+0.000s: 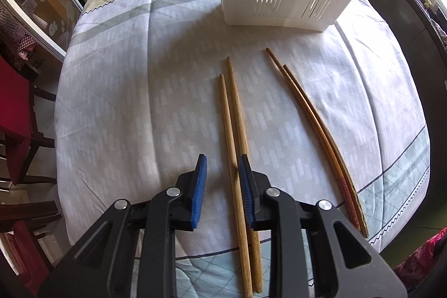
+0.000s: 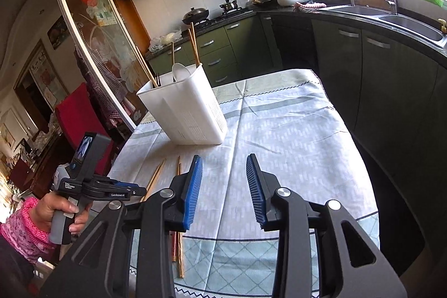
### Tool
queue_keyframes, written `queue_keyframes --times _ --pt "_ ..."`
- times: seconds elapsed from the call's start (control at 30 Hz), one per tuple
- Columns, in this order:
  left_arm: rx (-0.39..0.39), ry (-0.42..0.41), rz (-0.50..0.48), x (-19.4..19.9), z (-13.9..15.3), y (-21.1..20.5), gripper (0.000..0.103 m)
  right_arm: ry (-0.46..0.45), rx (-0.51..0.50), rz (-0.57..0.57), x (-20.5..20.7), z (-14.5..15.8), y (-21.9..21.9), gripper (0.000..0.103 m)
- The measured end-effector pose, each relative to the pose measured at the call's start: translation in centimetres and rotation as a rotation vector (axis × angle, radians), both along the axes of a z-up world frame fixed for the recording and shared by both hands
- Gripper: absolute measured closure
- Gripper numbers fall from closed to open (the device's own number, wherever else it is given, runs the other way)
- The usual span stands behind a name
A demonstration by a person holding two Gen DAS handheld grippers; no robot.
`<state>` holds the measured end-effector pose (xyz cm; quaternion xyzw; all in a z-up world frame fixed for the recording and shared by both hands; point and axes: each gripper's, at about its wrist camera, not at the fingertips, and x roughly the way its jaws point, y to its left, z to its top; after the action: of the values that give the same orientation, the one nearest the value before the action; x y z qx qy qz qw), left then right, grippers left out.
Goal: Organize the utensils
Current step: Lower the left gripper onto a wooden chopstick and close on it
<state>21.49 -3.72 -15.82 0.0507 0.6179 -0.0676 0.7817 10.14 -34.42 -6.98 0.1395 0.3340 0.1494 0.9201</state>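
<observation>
The counter (image 1: 125, 91), spread with a pale patterned cloth, carries the whole job, and judging by how things lie the sorting is partly done. The white slotted utensil holder (image 2: 190, 113) stands upright toward the far end and already has things in it: several wooden chopsticks leaning out of the top, a white spoon (image 2: 180, 71) and what looks like a dark fork beside them. Four chopsticks are left flat on the cloth in front of it, well apart from the holder: a pale bamboo pair (image 1: 234, 136) lying side by side, and to their right a darker pair (image 1: 313, 124) with reddish patterned handles, touching along most of their length. The left gripper (image 1: 222, 180) hangs low over the pale pair with its jaws spread and nothing between the pads; the shorter pale stick runs through the gap and the longer one passes under the right pad, so I judge a pickup of this pair is the step in hand. The right gripper (image 2: 225, 183) is held higher over bare cloth, jaws likewise spread and empty. As for writing, the left tool's body reads "GenRobot.AI", with a small label above it that seems to say "Data Acquisition System", though that is too small to be sure.
</observation>
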Motion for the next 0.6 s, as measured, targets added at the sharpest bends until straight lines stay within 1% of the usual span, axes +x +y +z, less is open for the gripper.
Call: queue_keyframes --times 0.27,0.3,0.33,0.43,0.6 --pt "0.028 0.012 -0.015 -0.2 -0.8 -1.2 0.094 0.041 -0.019 0.038 1.2 -1.2 2.0 0.068" --pt "0.029 0.010 -0.017 -0.2 -0.8 -1.2 0.095 0.047 -0.030 0.051 1.5 -1.4 2.6 0.065" --pt "0.025 0.008 -0.015 -0.2 -0.8 -1.0 0.095 0.054 -0.043 0.067 1.8 -1.7 3.2 0.064" --pt "0.020 -0.003 -0.003 -0.2 -0.7 -0.6 0.096 0.082 -0.095 0.129 3.0 -2.8 5.7 0.064" --pt "0.011 -0.052 0.021 -0.6 0.3 1.0 0.096 0.126 -0.189 0.219 5.4 -5.3 10.0 0.064"
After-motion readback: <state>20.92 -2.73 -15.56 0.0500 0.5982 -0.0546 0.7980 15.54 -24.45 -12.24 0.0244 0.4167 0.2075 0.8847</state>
